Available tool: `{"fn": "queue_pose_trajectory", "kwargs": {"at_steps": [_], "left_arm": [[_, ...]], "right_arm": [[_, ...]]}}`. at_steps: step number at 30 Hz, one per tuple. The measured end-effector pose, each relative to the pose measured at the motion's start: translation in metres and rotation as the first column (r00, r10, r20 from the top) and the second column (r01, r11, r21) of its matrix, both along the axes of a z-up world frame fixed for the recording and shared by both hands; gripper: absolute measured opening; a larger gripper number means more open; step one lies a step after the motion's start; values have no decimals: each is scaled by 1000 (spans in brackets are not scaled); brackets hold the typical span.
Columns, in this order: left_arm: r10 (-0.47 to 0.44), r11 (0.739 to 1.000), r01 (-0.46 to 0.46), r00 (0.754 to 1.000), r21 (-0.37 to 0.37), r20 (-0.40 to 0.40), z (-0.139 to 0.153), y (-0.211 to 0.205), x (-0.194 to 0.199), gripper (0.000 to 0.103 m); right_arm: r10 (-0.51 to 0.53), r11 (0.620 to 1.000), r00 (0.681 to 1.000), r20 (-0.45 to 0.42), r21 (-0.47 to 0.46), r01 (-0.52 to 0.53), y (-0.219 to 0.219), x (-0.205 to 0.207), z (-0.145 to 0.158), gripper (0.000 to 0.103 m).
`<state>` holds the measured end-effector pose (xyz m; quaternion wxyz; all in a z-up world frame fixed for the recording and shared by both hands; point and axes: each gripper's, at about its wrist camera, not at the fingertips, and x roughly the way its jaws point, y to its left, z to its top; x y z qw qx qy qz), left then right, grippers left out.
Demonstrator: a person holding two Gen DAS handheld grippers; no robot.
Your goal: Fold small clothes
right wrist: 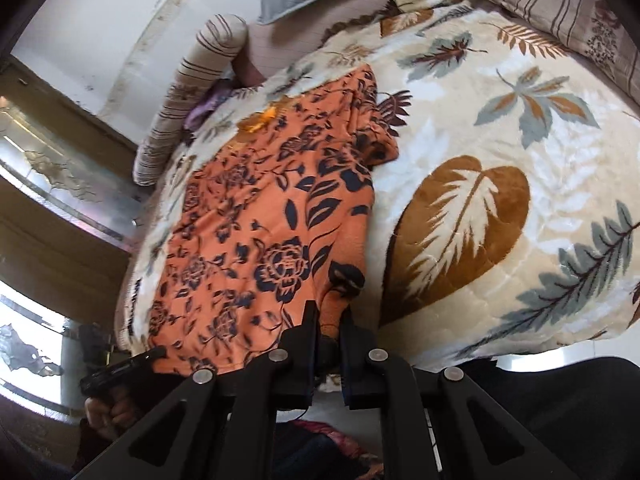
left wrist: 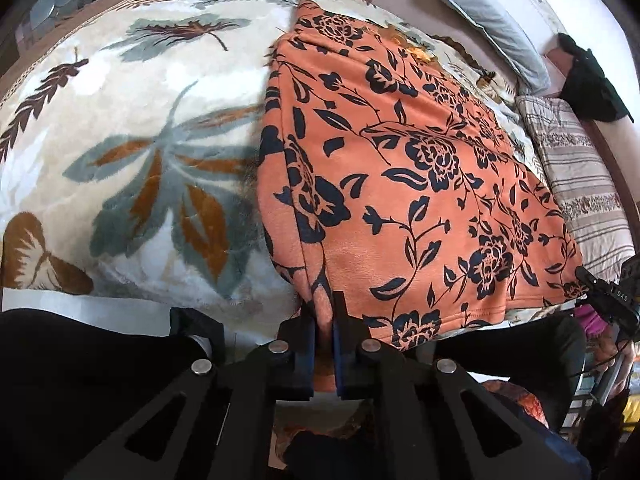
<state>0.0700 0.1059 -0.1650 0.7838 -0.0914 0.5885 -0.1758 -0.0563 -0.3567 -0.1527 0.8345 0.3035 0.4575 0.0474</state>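
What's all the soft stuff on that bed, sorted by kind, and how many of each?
Orange floral garment: 1, pinched at its near edge by the left gripper and the right gripper
Leaf-print blanket: 1
Grey pillow: 1
Striped pillows: 2
Total: 5

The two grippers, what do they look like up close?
The left gripper and right gripper are matte black, with angular linkage arms carrying silver round pivot pins and slot cutouts. Their flat fingers have dark blue pads. No cables show on either.
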Motion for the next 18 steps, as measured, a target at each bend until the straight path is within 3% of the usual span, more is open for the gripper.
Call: {"fn": "queue_pose_trajectory", "kwargs": {"at_steps": [1,4,6,7,8,9,14,18], "left_arm": [[-6,1000,6,1000,14,0,-2,-1,1,8],[6,998,-4,1000,56,-27,-13,-5,3,27],[9,999,-8,1000,43,-30,-17,-7,6,27],[10,999,-8,999,45,-35,-18,-7,7,25],[16,999,-14,999,44,-39,-18,-6,8,9],[17,999,-15,999,40,-39,-18,-4,8,6],[-3,999,3,1000,-51,6,7,2,10,5],[19,987,-4,995,-160,93,50,22,17,5]], "right_arm": [[-1,1000,1000,-12,-8,1,0,-1,-2,9],[-14,1000,998,-54,26,15,-3,-3,-10,9],[-16,999,998,-64,34,18,-3,-2,-15,9],[-16,999,998,-66,46,19,-3,-2,-16,9],[-15,998,998,-66,62,20,-4,-3,-16,9],[-15,996,998,-63,83,20,-5,-4,-14,9],[-10,988,1000,22,153,7,-11,-11,18,9],[-28,988,991,131,151,8,-18,-16,60,9]]}}
